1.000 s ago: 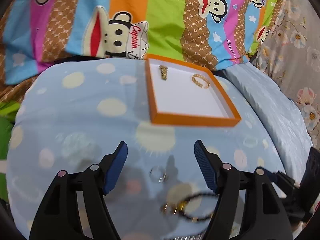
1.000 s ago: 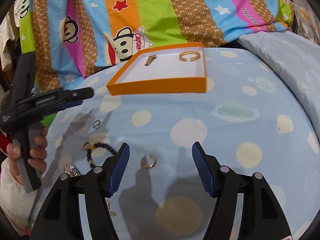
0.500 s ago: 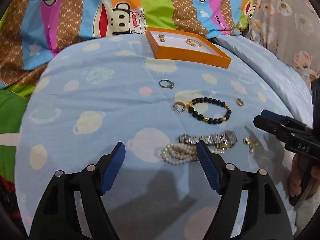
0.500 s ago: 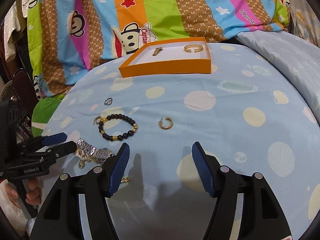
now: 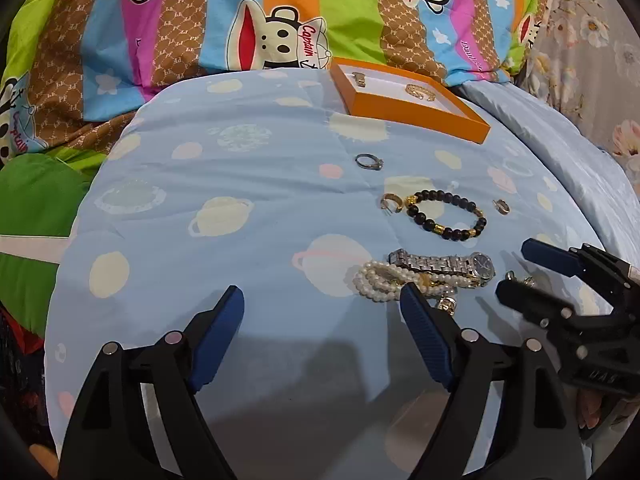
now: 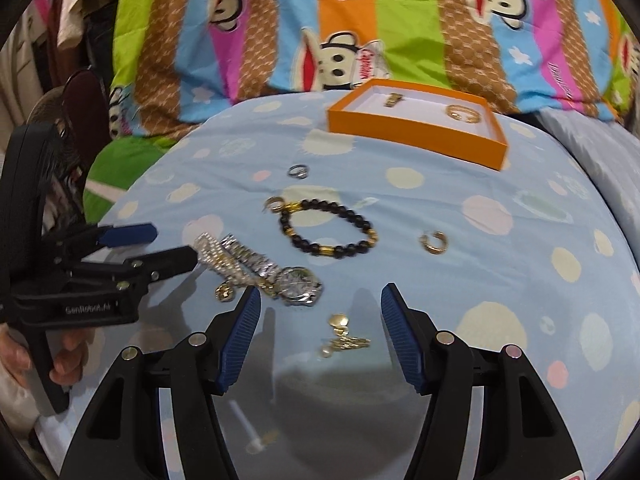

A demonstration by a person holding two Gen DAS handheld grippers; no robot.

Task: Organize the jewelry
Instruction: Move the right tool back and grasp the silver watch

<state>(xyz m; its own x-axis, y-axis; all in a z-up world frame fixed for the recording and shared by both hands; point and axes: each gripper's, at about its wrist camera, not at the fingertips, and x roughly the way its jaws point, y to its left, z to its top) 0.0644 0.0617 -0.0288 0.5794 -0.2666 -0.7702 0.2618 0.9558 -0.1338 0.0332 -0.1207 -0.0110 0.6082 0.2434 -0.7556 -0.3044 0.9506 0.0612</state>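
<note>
My left tool (image 5: 322, 324) and right tool (image 6: 320, 326) both gape wide, gripping nothing, over the blue planet-print bedspread (image 5: 240, 208). Nearest the right tool lies a small gold chain (image 6: 344, 340); past it a silver watch (image 6: 280, 276) touching a pearl bracelet (image 5: 380, 284), then a black bead bracelet (image 5: 444, 216), 2 gold hoop earrings, a silver ring (image 5: 369, 161). Farthest, the orange tray (image 5: 416, 114) holds 2 gold pieces.

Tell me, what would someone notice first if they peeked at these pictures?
Probably the bright orange box at the back of the blue spotty bedspread, with two gold pieces inside. Next, the black bead bracelet in the middle, with a silver watch and pearls just in front of it. Behind everything hangs a colourful cartoon monkey blanket.
</note>
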